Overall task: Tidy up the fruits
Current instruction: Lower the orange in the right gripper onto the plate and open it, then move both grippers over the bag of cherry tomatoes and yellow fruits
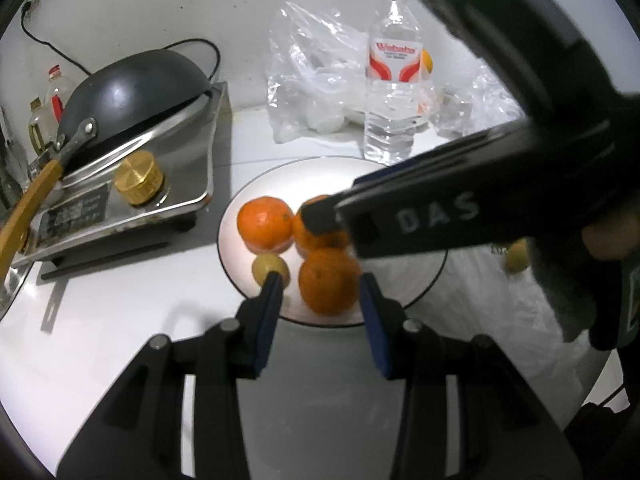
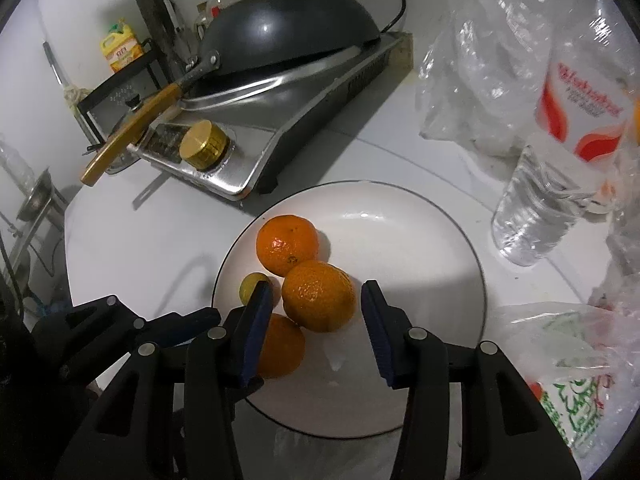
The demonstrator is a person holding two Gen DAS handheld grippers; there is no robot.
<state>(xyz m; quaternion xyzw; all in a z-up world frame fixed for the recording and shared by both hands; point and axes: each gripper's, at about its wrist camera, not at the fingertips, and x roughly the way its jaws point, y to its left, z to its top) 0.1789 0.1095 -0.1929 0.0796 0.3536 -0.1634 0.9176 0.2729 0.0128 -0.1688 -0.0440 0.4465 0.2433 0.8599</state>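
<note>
A white plate (image 1: 256, 200) (image 2: 400, 240) on the white counter holds three oranges and a small yellow-green fruit (image 1: 269, 267) (image 2: 250, 284). My left gripper (image 1: 320, 284) is open, its fingers on either side of the nearest orange (image 1: 329, 280) without touching it. My right gripper (image 2: 316, 294) is open, its fingers on either side of the middle orange (image 2: 319, 295) with a gap on the right. The right gripper's body crosses the left wrist view, its tip (image 1: 320, 216) over the middle orange (image 1: 316, 240). The far orange (image 1: 265, 222) (image 2: 287, 249) lies free.
A steel gas stove (image 1: 132, 196) (image 2: 256, 152) with an upturned dark wok (image 1: 136, 88) (image 2: 288, 28) stands left of the plate. A water bottle (image 1: 394, 72) (image 2: 560, 152) and clear plastic bags (image 1: 312, 68) (image 2: 480, 72) are behind. A printed bag (image 2: 568, 364) and a yellow fruit (image 1: 516, 256) lie right.
</note>
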